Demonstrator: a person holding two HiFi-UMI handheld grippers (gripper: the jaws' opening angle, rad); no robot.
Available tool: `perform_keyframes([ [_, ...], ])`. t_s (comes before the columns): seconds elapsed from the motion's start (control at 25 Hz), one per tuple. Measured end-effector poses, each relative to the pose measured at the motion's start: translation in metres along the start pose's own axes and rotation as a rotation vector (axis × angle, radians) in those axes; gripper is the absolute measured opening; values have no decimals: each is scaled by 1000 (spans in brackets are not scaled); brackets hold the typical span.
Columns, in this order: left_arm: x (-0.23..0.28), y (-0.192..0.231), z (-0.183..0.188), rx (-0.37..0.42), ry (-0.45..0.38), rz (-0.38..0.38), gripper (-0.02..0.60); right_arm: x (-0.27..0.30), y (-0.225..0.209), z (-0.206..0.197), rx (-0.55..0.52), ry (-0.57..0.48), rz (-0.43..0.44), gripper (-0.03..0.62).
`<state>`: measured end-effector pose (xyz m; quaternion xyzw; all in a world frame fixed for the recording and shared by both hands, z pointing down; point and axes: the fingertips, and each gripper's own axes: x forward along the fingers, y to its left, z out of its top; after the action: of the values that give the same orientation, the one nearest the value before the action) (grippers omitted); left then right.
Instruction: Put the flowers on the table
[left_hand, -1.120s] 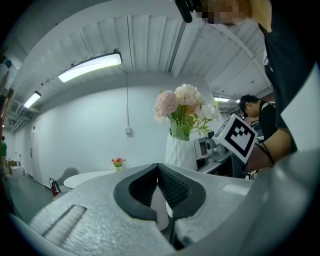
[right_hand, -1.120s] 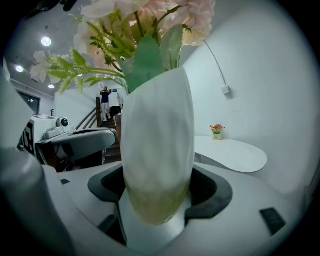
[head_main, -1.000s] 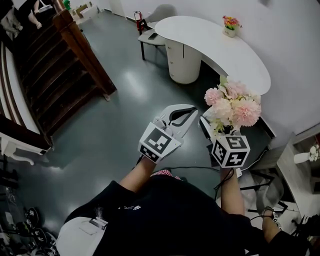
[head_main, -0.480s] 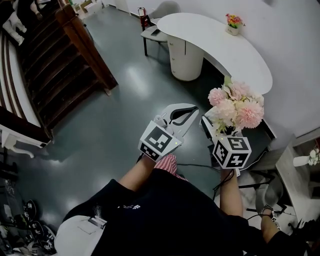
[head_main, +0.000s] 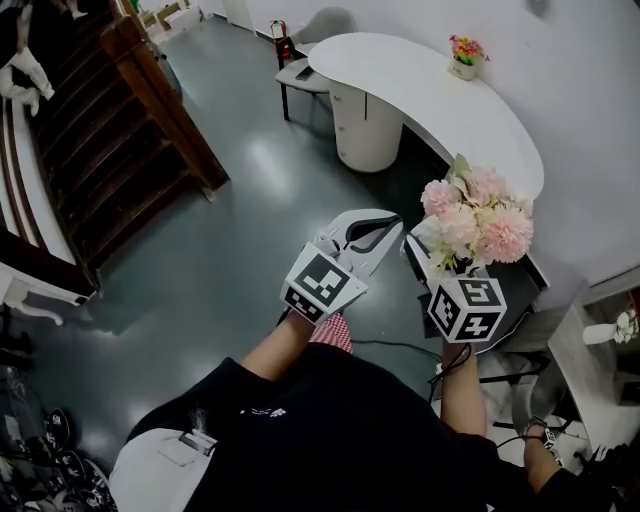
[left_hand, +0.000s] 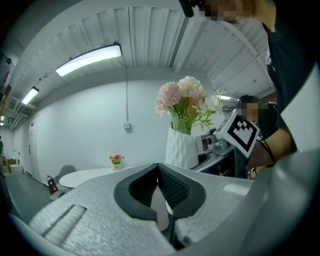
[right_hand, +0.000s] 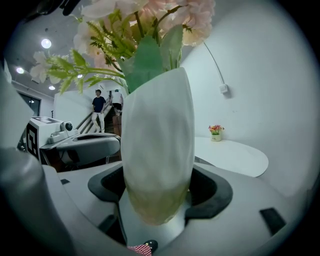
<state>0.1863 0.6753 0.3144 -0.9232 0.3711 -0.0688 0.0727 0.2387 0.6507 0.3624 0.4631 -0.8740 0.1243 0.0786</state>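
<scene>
My right gripper (head_main: 440, 262) is shut on a white vase (right_hand: 157, 150) of pink flowers (head_main: 475, 220), carried upright above the dark floor. The vase fills the right gripper view between the jaws, with leaves and blooms (right_hand: 150, 20) above. My left gripper (head_main: 385, 228) hangs just left of it, shut and empty; its pads (left_hand: 159, 172) meet at the tips. The left gripper view shows the vase (left_hand: 182, 147) and bouquet (left_hand: 182, 97) to the right. Ahead stands the curved white table (head_main: 430, 90), with a small flower pot (head_main: 465, 52) at its far edge.
A wooden staircase (head_main: 130, 130) runs along the left. A grey chair (head_main: 310, 60) and a red extinguisher (head_main: 280, 42) stand behind the table's round pedestal (head_main: 365, 125). A white shelf (head_main: 600, 330) is at the right. Two people (right_hand: 98, 107) stand on the stairs.
Both grippers and the vase have drifted a little forward and right toward the white table. Neither grip has changed.
</scene>
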Motion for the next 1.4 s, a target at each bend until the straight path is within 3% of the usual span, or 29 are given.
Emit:
perform_keyframes([
  [0.96,49,171,-18,9,-9,-45,5,168,-16,60,28,-9,-25,367],
  [1.4,48,252,-31,11,-18,-33,5,244,-2,79,35,-9,-19,367],
])
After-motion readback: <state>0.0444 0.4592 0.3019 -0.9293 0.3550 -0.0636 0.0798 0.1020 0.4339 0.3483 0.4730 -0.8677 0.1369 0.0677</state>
